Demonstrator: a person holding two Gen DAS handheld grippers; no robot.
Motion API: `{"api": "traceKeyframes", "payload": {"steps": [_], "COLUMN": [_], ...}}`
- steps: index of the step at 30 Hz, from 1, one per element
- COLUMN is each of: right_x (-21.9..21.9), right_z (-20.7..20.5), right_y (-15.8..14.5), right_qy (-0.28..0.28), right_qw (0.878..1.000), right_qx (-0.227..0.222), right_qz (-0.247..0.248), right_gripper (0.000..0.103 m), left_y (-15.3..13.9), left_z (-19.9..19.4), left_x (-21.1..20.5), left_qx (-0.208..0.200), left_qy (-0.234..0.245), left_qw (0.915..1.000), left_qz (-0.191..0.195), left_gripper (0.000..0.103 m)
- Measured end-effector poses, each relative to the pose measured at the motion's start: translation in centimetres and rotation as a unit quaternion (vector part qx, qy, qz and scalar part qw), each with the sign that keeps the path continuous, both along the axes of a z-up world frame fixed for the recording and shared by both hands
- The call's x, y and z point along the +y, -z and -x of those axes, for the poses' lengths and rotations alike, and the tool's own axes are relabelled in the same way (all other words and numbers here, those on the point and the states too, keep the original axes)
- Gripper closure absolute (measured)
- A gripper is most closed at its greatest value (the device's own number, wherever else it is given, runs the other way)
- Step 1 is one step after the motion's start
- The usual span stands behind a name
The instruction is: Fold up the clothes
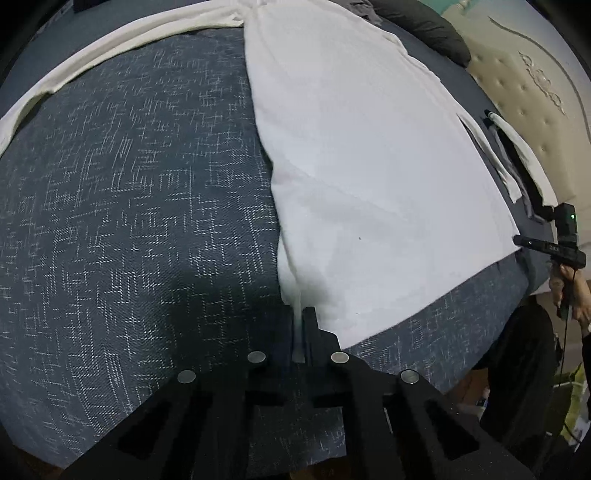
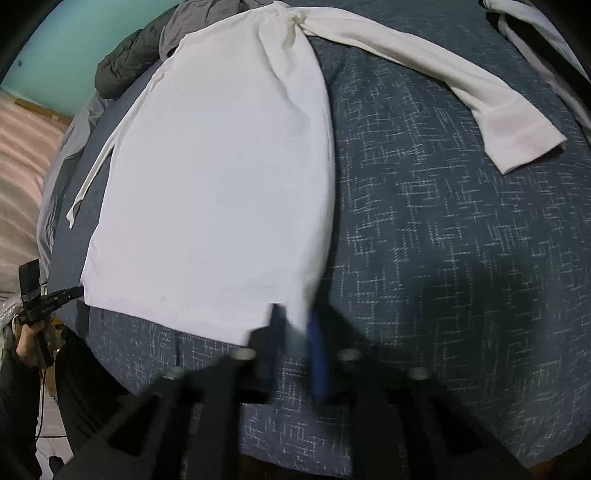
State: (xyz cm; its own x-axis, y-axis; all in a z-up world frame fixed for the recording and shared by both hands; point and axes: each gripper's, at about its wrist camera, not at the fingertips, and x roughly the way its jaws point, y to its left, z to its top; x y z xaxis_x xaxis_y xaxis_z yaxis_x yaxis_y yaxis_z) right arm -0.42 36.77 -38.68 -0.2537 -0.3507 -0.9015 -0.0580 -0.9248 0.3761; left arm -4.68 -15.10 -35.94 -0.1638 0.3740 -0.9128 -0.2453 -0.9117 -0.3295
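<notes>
The white shirt point(image 1: 362, 155) lay lengthwise on the bed point(image 1: 129, 203), collar away, one sleeve point(image 2: 443, 85) outstretched. Left gripper point(image 1: 298, 325) jaws pinched its hem; right gripper point(image 2: 295, 332), blurred, seemingly likewise.

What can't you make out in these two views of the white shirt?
Right wrist view: right gripper motion-blurred, so its grip on the white shirt is unclear.
Right wrist view: grey clothes cut off by the top edge.
Left wrist view: right gripper tiny at the frame edge.

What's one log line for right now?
left gripper: shut on white shirt hem | right gripper: around other hem corner, blurred, grip unclear | sleeve: spread out
</notes>
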Motion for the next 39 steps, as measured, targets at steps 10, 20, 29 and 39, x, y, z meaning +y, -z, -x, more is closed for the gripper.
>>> {"api": "traceKeyframes", "payload": {"steps": [10,20,29,39], "right_x": [-0.4,-1.9,-2.2,-2.2], "right_z": [-2.2,-4.2,-4.4,-4.0], "right_y": [-6.0,-2.8,-1.3,-0.6], "right_qy": [-0.029,-0.045,-0.048,-0.044], "right_qw": [0.998,0.999,0.999,0.999], "right_qx": [0.049,0.006,-0.009,-0.013], "right_qz": [0.007,-0.006,-0.011,0.024], "right_gripper": [0.098,0.098,0.097,0.089], "left_y": [-4.8,-3.2,-1.3,-2.1], "left_z": [-2.3,-4.1,-5.3,-2.9], "left_x": [-1.3,-2.4,-1.6,-2.1], "left_qx": [0.033,0.003,-0.019,-0.009], "left_qy": [-0.005,-0.017,-0.022,-0.057], "left_qw": [0.9993,0.9997,0.9995,0.9981], "left_qz": [-0.017,-0.017,-0.016,-0.023], "left_gripper": [0.099,0.099,0.099,0.079]}}
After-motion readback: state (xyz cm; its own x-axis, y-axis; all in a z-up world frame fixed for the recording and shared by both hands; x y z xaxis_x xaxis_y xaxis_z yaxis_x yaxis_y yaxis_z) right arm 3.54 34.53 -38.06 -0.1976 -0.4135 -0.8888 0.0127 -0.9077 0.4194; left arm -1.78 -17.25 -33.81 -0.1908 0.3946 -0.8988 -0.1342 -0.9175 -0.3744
